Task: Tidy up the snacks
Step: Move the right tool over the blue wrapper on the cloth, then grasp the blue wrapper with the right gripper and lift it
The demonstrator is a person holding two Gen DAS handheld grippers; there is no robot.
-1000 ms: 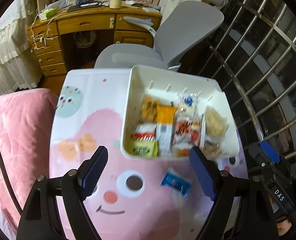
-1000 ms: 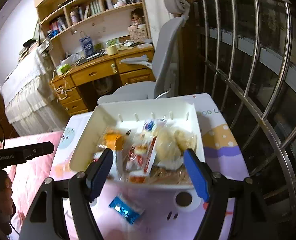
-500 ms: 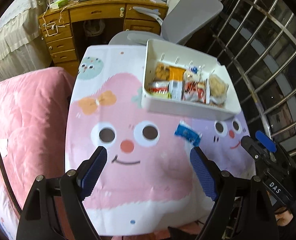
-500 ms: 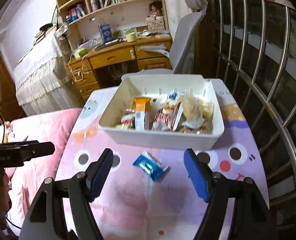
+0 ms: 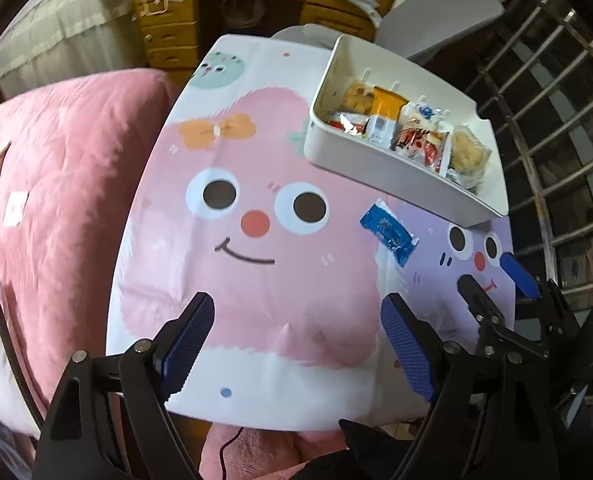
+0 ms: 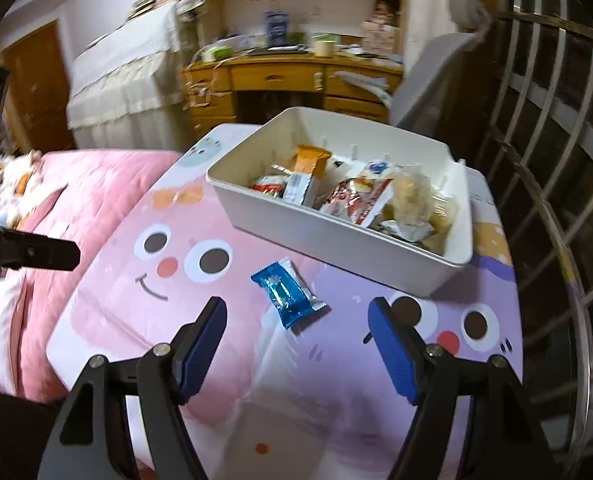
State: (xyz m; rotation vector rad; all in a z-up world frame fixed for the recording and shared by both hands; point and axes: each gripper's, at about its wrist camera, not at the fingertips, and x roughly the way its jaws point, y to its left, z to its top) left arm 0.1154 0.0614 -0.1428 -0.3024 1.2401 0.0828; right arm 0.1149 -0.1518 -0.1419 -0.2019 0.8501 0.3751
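A white bin (image 5: 380, 164) (image 6: 336, 236) at the far right of the cartoon-print table holds several wrapped snacks. One blue snack packet (image 5: 390, 232) (image 6: 286, 292) lies on the table just in front of the bin. My left gripper (image 5: 298, 340) is open and empty above the table's near edge, well short of the packet. My right gripper (image 6: 296, 334) is open and empty, with the packet just beyond its fingertips. The right gripper also shows at the right of the left wrist view (image 5: 492, 280).
The table top (image 5: 256, 280) has a pink bed (image 5: 56, 160) along its left side. Metal window bars (image 6: 556, 160) run along the right. A grey office chair (image 5: 436, 12) and a wooden desk (image 6: 280, 76) stand beyond the table's far end.
Both grippers have pulled back toward the near edge of the table, away from the bin. The bin and the blue packet have stayed in place. Both grippers remain open.
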